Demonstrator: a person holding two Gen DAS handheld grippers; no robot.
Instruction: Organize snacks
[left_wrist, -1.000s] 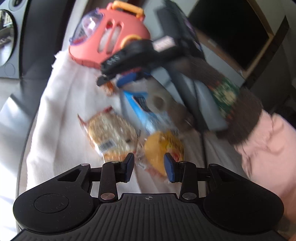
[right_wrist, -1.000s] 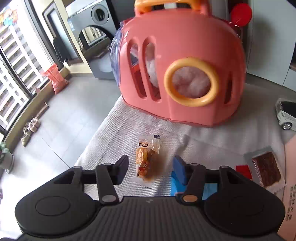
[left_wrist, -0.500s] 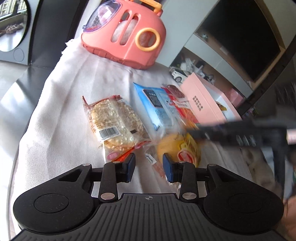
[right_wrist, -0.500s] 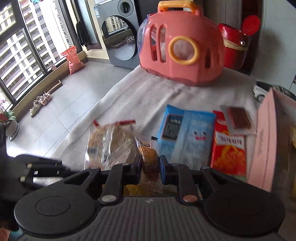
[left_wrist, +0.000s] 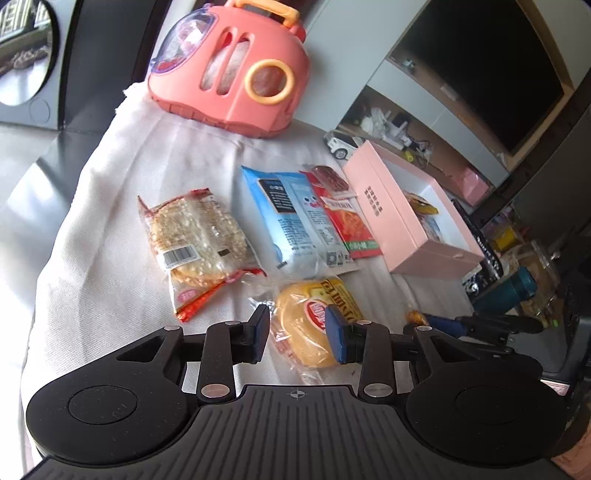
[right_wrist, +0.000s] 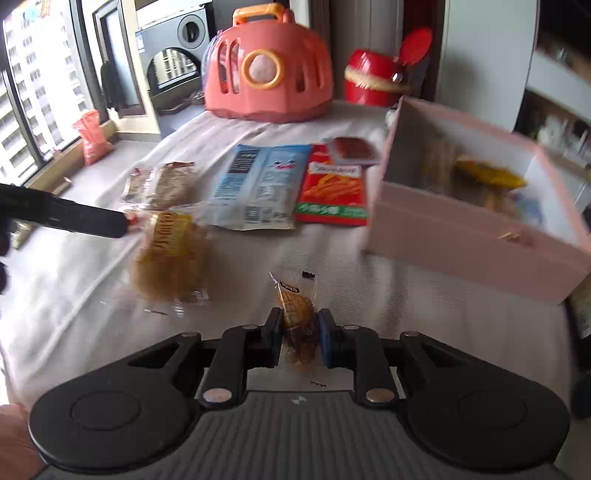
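Amber wrapped sweet (right_wrist: 295, 317) clamped in right claw (right_wrist: 298, 338); left claw (left_wrist: 297, 334) apart over yellow cake packet (left_wrist: 314, 325).

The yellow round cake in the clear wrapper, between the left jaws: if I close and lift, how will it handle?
The yellow cake looks soft, so it will probably squash under a hard squeeze. Its crinkled clear wrapper looks slick and loose, so the pack may slip or sag. It seems light and lies flat on the white cloth, so rolling is unlikely.
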